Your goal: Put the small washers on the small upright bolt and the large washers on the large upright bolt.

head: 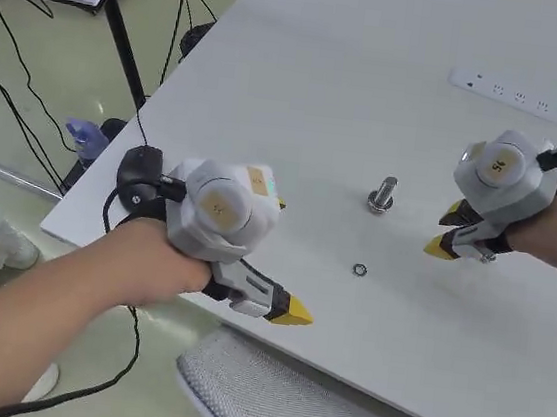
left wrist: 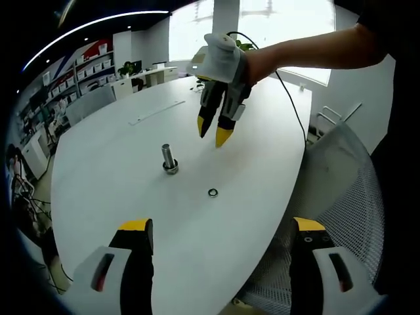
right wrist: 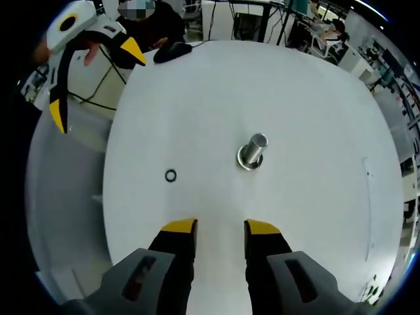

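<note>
- Washer [head: 359,270]: a single small ring lies flat on the white counter [head: 302,90], just in front of the bolt and apart from it. It is bare on every side, so a gripper could come down on it from above.
- Bolt [head: 383,195]: it stands upright on its broad base near the middle of the counter, thread end up, which is the way a ring has to be dropped over it. There may be a washer already round its foot, but the right gripper view is too small there to be sure, and I cannot tell if this is the small bolt or the large one.
- Left gripper [left wrist: 221,230]: its jaws are spread wide and carry nothing. It hangs by the near edge of the counter, pointing across at the washer and bolt, well apart from both.
- Right gripper [right wrist: 221,230]: its jaws stand a little apart, with nothing between them. It is aimed at the bolt from the other side, near it and not touching.
- The two grippers face each other over the work, so I judge either could take the washer. They might crowd one another at the bolt.
- Around: a power strip [head: 532,102] lies along the far edge, a dark mouse [head: 141,165] sits at the corner beside the person's left hand, and a mesh chair [head: 269,384] stands below the near edge. None of it lies between the washer and the bolt.
</note>
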Demonstrator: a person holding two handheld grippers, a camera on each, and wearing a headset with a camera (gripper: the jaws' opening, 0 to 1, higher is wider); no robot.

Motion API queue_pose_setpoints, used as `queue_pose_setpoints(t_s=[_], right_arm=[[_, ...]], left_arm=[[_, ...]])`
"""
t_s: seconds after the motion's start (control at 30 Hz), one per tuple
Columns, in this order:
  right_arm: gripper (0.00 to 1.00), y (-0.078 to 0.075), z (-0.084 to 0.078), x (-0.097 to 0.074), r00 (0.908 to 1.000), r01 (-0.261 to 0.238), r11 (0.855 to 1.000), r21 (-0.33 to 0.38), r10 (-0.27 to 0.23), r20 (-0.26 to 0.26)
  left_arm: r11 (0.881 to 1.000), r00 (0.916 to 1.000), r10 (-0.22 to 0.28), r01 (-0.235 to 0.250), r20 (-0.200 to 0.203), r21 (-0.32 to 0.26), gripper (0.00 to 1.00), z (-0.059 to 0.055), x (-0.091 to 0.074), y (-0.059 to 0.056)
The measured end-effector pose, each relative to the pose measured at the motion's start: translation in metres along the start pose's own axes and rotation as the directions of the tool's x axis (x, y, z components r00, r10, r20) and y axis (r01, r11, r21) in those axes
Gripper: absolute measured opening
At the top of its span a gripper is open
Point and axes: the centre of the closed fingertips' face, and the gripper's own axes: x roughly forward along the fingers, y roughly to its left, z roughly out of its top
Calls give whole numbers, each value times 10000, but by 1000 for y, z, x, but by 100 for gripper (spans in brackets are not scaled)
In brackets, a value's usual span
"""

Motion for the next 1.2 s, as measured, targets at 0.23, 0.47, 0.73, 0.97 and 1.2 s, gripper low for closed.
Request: queue_pose_setpoints(t_s=[0.23,0.47,0.73,0.97,1.2], right_arm=[[30,19,14,7,9998,-199,9991,-386,199,11],[30,36,24,12,9990,-384,9951,-915,402,169],[30,52,30,22,9966,-708,9897,-1246,753,318],[29,55,32,35,9956,-785,9863,-1450,851,398],[28,54,32,51,9952,-862,9815,-1712,929,311]], left_arm=[[10000,9999,-95,95,39,26,87,0,0,-3],[9998,9999,-137,138,-6,108,88,-3,-1,-1],[9995,9996,-273,272,59,182,89,-1,2,-4],[9989,9995,-317,316,15,345,89,1,4,-4],[9987,9993,-358,355,63,362,87,5,6,-4]])
